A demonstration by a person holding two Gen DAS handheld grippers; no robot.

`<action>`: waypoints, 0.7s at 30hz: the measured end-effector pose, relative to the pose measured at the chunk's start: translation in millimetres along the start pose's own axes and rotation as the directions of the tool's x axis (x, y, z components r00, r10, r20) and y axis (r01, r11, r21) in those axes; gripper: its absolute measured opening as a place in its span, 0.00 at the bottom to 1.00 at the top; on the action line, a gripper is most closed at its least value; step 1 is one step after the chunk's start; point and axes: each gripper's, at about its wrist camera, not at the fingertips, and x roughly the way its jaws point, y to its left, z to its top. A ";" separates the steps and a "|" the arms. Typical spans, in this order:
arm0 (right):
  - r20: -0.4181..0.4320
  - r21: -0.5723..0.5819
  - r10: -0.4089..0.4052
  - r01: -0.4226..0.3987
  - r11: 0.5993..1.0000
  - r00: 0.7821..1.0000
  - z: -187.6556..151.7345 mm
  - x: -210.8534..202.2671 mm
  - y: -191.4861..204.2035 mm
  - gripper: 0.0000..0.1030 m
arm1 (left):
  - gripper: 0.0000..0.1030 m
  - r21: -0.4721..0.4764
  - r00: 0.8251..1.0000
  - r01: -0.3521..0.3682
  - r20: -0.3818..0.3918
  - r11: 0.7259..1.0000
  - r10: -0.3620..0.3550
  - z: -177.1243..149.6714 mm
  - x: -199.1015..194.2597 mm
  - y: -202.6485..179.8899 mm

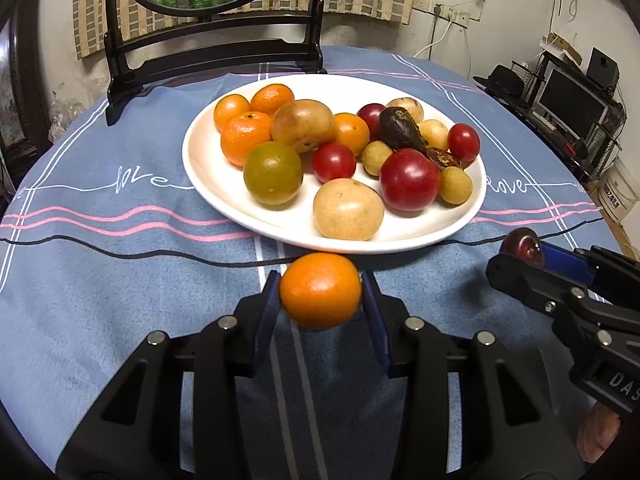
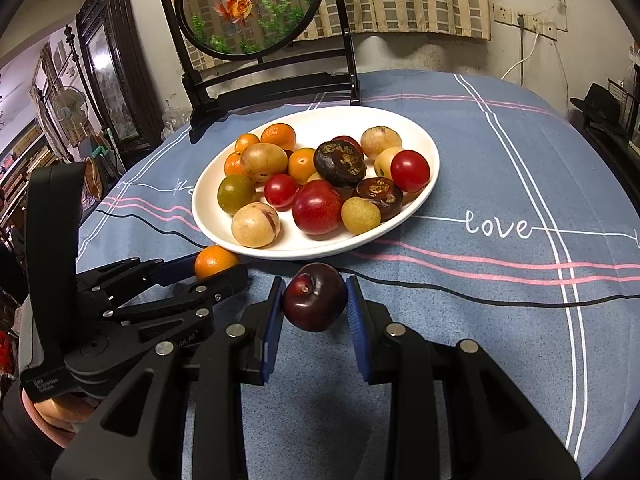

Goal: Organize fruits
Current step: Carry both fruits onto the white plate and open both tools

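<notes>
A white plate [image 1: 208, 184] [image 2: 424, 184] on the blue tablecloth holds several fruits: oranges, a green citrus [image 1: 273, 173], red plums, tan round fruits and dark brown ones. My left gripper [image 1: 320, 294] is shut on an orange [image 1: 320, 290], held just in front of the plate's near rim; this orange also shows in the right wrist view [image 2: 214, 261]. My right gripper [image 2: 315, 300] is shut on a dark red plum [image 2: 315, 297], held above the cloth near the plate's front edge. The plum shows in the left wrist view [image 1: 520, 246] at the right.
A black wooden stand with a round goldfish panel [image 2: 248, 8] stands behind the plate. The blue tablecloth [image 2: 500, 300] covers the round table. A desk with a monitor [image 1: 572, 104] is at the far right, beyond the table edge.
</notes>
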 end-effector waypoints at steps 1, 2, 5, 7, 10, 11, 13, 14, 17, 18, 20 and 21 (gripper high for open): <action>-0.003 0.002 0.000 0.000 1.000 1.000 -0.4 0.4 -0.2 0.30 | 0.40 -0.013 1.000 -0.002 0.001 1.000 0.002 -1.9 -3.9 -0.2; -0.007 0.003 0.001 -0.001 1.000 1.000 -0.5 1.0 -0.7 0.30 | 0.40 -0.024 1.000 0.000 0.003 1.000 0.000 -4.7 -7.8 -0.7; -0.012 -0.003 -0.006 0.006 1.000 1.000 -2.5 1.7 0.4 0.30 | 0.40 -0.037 1.000 -0.001 0.017 0.999 0.001 -13.2 -21.3 -1.2; -0.015 -0.009 -0.011 0.011 1.000 1.000 -4.0 3.0 1.3 0.30 | 0.40 -0.037 0.999 -0.010 0.031 0.999 0.011 -18.7 -29.9 -0.8; -0.017 -0.021 0.010 -0.010 1.000 1.000 -7.5 0.5 6.0 0.30 | 0.40 -0.062 0.998 -0.010 0.055 0.998 0.014 -27.9 -48.8 3.4; -0.015 -0.021 0.033 -0.033 0.999 0.999 -9.4 -2.4 8.0 0.30 | 0.40 -0.073 0.997 0.001 0.076 0.997 0.005 -31.9 -59.4 5.7; -0.008 -0.017 0.099 -0.099 0.995 0.995 -16.3 -12.4 13.2 0.31 | 0.40 -0.088 0.994 0.023 0.108 0.996 -0.013 -37.6 -74.7 9.9; 0.000 -0.017 0.133 -0.133 0.991 0.991 -20.7 -18.6 16.1 0.31 | 0.40 -0.091 0.992 0.037 0.124 0.995 -0.025 -40.6 -83.1 12.1; 0.030 -0.023 0.152 -0.152 0.988 0.988 -26.8 -30.4 21.3 0.31 | 0.40 -0.081 0.990 0.052 0.133 0.995 -0.041 -41.6 -93.3 17.3; 0.040 -0.019 0.155 -0.154 0.988 0.987 -27.2 -34.2 21.4 0.31 | 0.40 -0.074 0.990 0.068 0.130 0.995 -0.058 -38.5 -95.5 19.3; 0.054 -0.003 0.155 -0.155 0.988 0.986 -25.1 -39.7 19.5 0.31 | 0.40 -0.067 0.989 0.089 0.125 0.994 -0.080 -30.3 -98.8 22.4; 0.064 0.003 0.152 -0.152 0.988 0.986 -21.5 -43.2 18.2 0.31 | 0.40 -0.060 0.988 0.099 0.126 0.993 -0.091 -23.2 -100.3 24.3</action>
